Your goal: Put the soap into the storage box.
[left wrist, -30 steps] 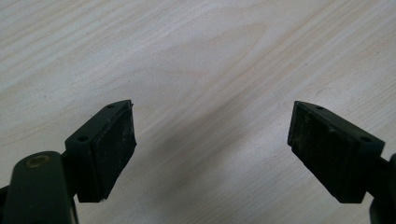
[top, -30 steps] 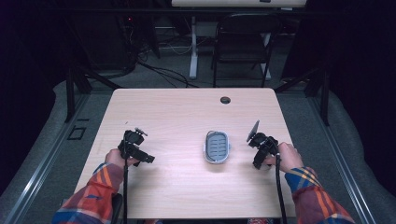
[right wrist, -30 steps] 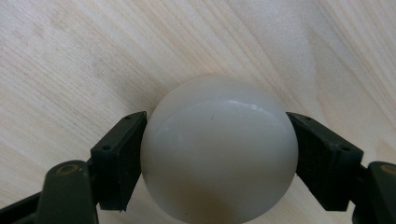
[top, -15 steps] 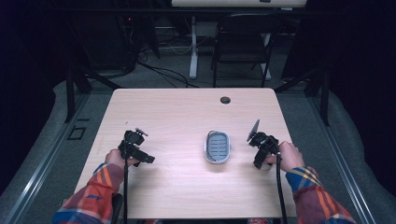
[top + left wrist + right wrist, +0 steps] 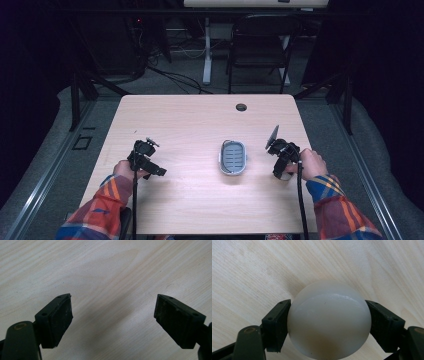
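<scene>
A smooth milky-white ball [image 5: 329, 320] sits between the matt black pads of the right tool [image 5: 329, 322]. Beneath it, the pale wooden surface [image 5: 249, 270] shows fine beige grain. The sleeves [image 5: 102, 202] are red, orange and blue plaid.

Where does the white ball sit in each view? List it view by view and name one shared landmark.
Right gripper view: the white ball is at centre, clamped between the two black fingers.
High view: at the right gripper, right of the grey tray, mostly hidden beneath the gripper.
Left gripper view: the left gripper is open over bare wood.
Shared landmark: the light wooden table.
</scene>
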The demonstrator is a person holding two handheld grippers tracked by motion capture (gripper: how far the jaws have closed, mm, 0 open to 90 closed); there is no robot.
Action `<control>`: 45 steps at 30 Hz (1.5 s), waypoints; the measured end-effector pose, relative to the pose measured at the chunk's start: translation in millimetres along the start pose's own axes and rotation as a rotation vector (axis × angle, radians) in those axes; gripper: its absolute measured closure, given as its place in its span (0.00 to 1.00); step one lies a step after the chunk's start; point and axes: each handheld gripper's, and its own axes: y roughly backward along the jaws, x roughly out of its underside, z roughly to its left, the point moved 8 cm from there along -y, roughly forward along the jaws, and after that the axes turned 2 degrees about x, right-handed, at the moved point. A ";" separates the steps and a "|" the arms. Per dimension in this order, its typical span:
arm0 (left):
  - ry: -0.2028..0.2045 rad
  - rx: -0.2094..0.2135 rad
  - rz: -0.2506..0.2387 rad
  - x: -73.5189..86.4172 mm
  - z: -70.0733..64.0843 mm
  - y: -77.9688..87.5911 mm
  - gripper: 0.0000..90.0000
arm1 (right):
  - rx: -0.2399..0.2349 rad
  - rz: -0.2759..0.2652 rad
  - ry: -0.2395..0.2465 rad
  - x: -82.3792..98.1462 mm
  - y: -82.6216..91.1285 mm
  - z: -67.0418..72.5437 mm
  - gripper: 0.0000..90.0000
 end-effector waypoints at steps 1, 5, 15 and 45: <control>0.000 0.001 -0.004 -0.2 -0.7 0.0 0.17 | 0.007 0.016 0.014 -0.5 1.6 -1.3 0.27; -0.003 -0.001 -0.002 0.0 0.0 0.4 0.17 | 0.029 0.067 0.065 -3.4 6.7 -4.3 0.27; -0.002 0.002 -0.001 0.1 -1.7 0.0 0.17 | 0.030 0.033 0.056 -14.9 15.5 -1.3 0.27; -0.015 0.003 0.004 0.2 -1.5 -0.2 0.17 | 0.036 0.012 0.106 -50.0 32.3 8.3 0.27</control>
